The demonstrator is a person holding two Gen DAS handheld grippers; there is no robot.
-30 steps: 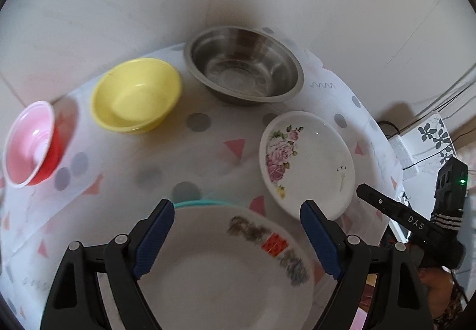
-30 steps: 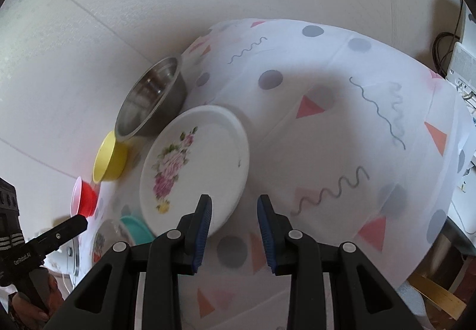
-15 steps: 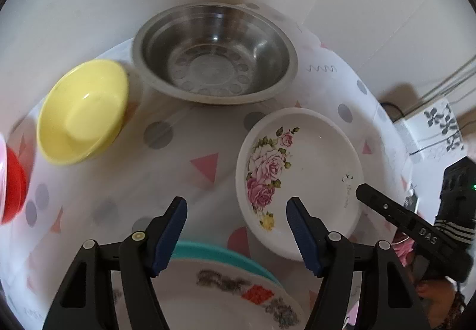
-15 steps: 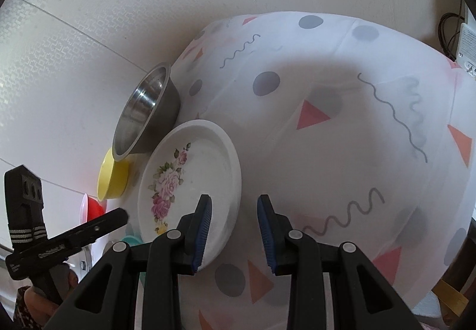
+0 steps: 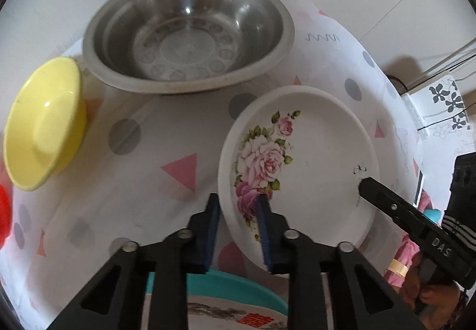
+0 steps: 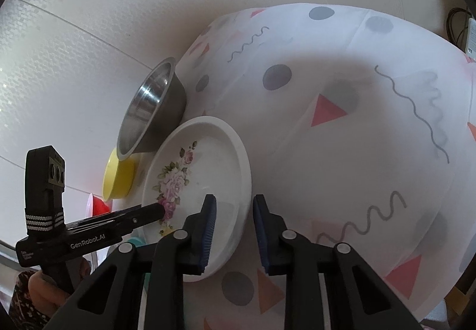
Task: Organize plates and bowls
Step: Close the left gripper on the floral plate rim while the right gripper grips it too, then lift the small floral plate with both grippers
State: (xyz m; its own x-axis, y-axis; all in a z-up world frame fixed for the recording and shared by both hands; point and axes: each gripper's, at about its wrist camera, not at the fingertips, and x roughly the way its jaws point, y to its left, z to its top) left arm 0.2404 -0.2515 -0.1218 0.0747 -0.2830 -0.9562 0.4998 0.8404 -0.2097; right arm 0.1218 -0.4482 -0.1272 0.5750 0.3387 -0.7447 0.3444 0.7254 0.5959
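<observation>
In the left wrist view, the left gripper (image 5: 238, 211) is being pointed steeply down at a white tablecloth (image 5: 166, 133) printed with grey dots and pink triangles, and its jaws are being closed across the near-left rim of the rose plate (image 5: 300, 169), one blue pad standing outside the rim and the other over the painted roses inside; whether the pads are already pressing on the rim cannot be told. The steel bowl (image 5: 187, 32) is being seen beyond the plate, with the yellow bowl (image 5: 44, 124) to its left and a red bowl (image 5: 4, 211) cut off at the left edge. A printed plate (image 5: 238, 312) stacked on a teal plate (image 5: 238, 285) is lying just under the gripper's frame. The right gripper (image 5: 361, 184) is being held at the plate's opposite rim. In the right wrist view, the right gripper (image 6: 233, 211) is being closed narrowly over the near rim of the rose plate (image 6: 208, 157), the rim lying between its pads, though contact cannot be confirmed. The left gripper (image 6: 162, 208) is being seen at the far-left rim, over the roses. The steel bowl (image 6: 151, 109) is standing just beyond the plate, the yellow bowl (image 6: 119, 178) beside it.
</observation>
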